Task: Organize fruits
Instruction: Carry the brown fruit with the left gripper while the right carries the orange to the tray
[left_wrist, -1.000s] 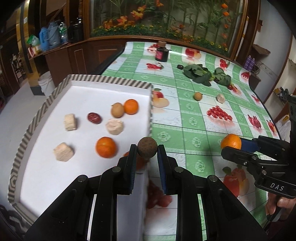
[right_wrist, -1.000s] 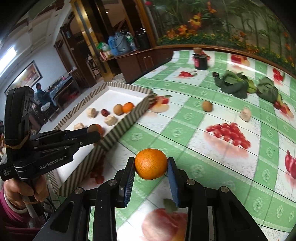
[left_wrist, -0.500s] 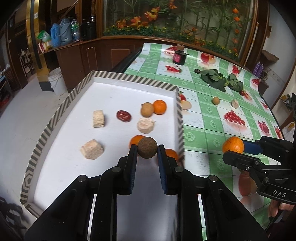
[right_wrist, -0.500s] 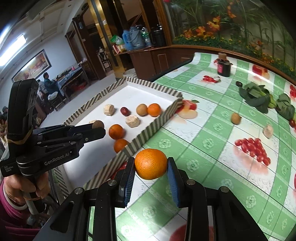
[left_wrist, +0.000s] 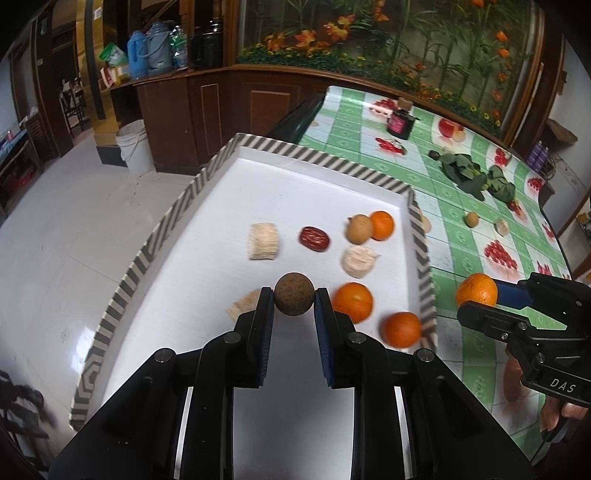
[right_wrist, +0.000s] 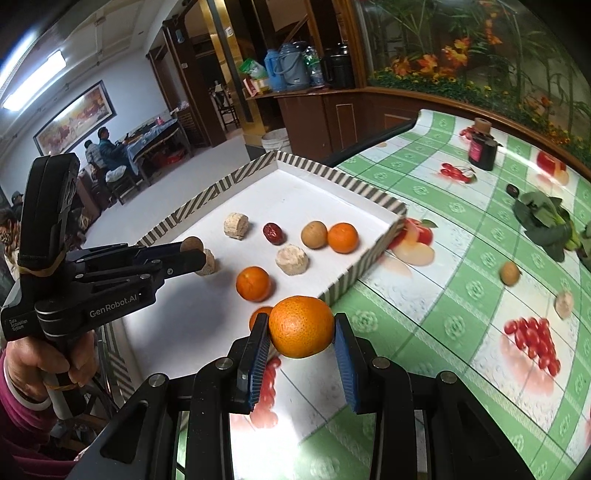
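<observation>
My left tool grips a brown ball above the striped tray; my right tool holds an orange.

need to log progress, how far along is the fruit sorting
Done: three oranges, including one, plus other pieces lie in the striped tray. In hand: left gripper holds a brown ball, right gripper an orange. Left: a small brown fruit and a pale chunk on the tablecloth.
</observation>
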